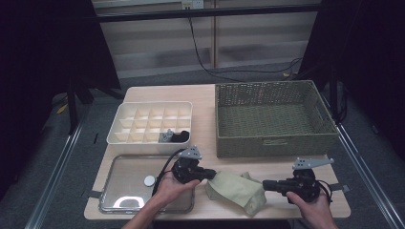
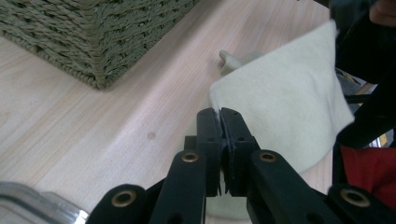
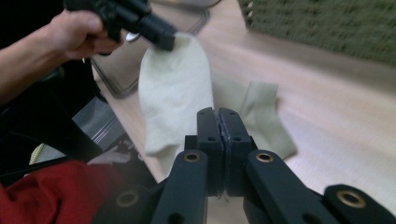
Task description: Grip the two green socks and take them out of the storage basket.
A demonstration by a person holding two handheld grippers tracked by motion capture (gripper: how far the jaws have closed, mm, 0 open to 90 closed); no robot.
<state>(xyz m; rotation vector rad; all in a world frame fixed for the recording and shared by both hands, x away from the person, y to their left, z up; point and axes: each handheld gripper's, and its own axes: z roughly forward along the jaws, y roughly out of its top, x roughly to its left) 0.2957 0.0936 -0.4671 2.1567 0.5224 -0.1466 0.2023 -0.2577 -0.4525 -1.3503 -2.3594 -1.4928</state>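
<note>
**Both tongs clamp a pale green sock above the table's near edge**

Forearms come in from the bottom of the high view, each hand wrapped around a gripper body and aimed inward toward the other. Left tongs (image 1: 213, 174) point right and are clamped on one end of the pale green sock (image 1: 236, 190); in the left gripper view the jaws meet on the cloth's edge. Right tongs (image 1: 265, 185) point left, held level, shut on the sock's other end. Between them the sock hangs stretched and slightly sagging, just over the table (image 1: 200, 95), with a second sock (image 3: 261, 112) lying flat beneath it. Behind stand a woven basket (image 1: 274, 143), a white divided box (image 1: 119, 136) and a clear tray (image 1: 110, 202).
</note>
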